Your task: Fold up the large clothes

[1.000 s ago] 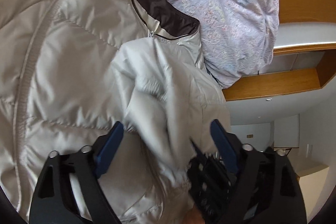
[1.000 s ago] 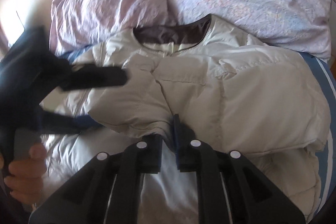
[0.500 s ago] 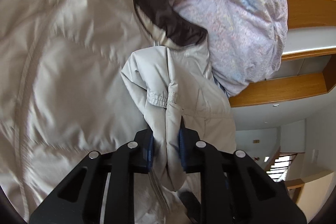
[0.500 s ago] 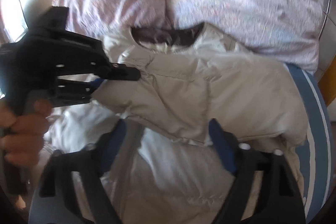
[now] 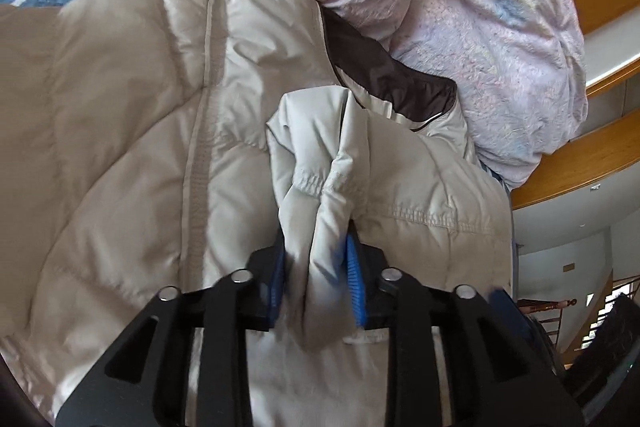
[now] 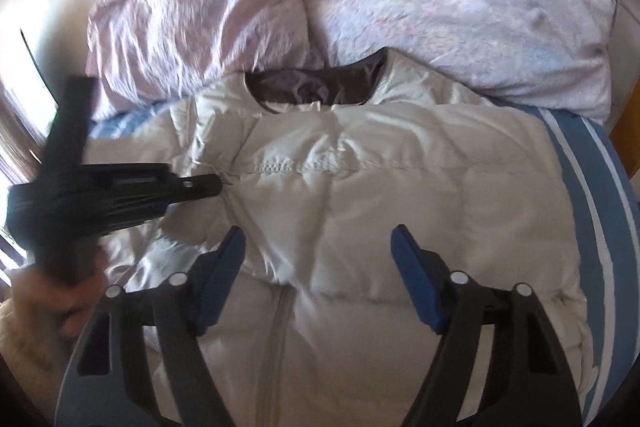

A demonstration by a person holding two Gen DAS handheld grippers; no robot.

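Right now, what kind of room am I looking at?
Most likely a bedroom in a home: a pale padded jacket lies on a blue striped bedsheet, with a rumpled pink duvet bunched behind it and wooden shelving alongside.

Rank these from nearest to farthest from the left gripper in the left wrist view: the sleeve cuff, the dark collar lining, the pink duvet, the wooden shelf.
1. Sleeve cuff: clamped between the left gripper fingers.
2. Dark collar lining: just beyond the cuff, up and right.
3. Pink duvet: behind the collar, across the top.
4. Wooden shelf: far right, past the duvet.
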